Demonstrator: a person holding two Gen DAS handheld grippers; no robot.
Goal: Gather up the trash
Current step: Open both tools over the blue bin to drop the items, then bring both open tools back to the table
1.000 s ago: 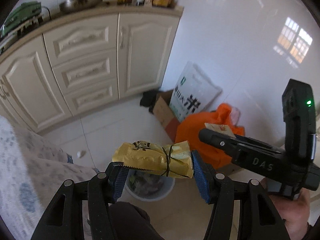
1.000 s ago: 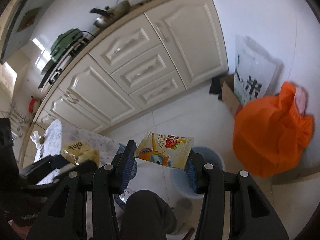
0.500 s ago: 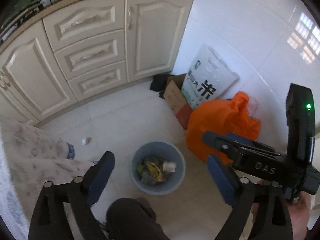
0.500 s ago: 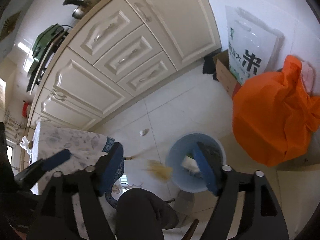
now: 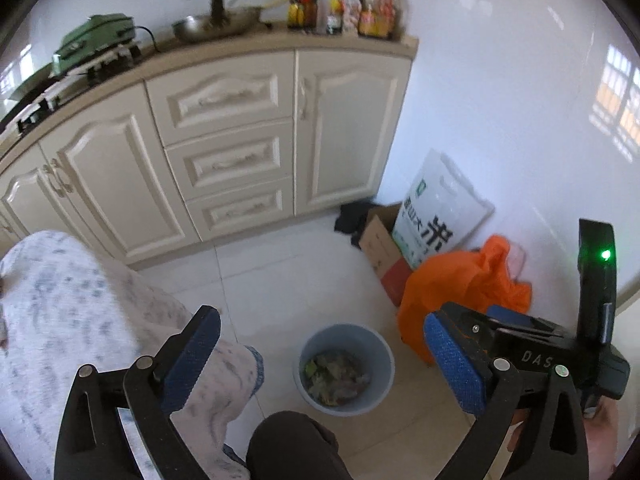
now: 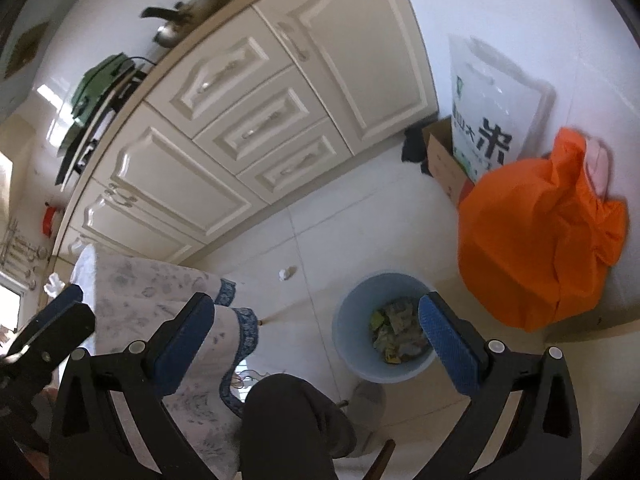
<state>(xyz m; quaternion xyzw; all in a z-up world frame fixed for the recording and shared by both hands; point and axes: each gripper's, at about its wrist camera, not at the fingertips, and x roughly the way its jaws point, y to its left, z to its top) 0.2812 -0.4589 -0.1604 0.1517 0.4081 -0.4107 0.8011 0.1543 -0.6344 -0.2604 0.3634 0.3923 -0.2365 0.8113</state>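
- The left hand-held gripper (image 5: 322,356) is opening wide, and nothing is between its blue pads
- The right hand-held gripper (image 6: 316,336) is opening wide too, with nothing between its pads
- The trash (image 5: 336,376) lies in the round blue bin (image 5: 306,354) on the floor, down below both grippers
- A big orange bag (image 6: 536,240) sits just beside the bin
- A white sack (image 5: 436,208) leans on the wall behind a brown box (image 5: 380,244)
- A small white scrap (image 6: 285,274) lies on the floor near the cream cupboards (image 5: 224,152)
- A flowery cloth (image 5: 68,312) hangs at the left
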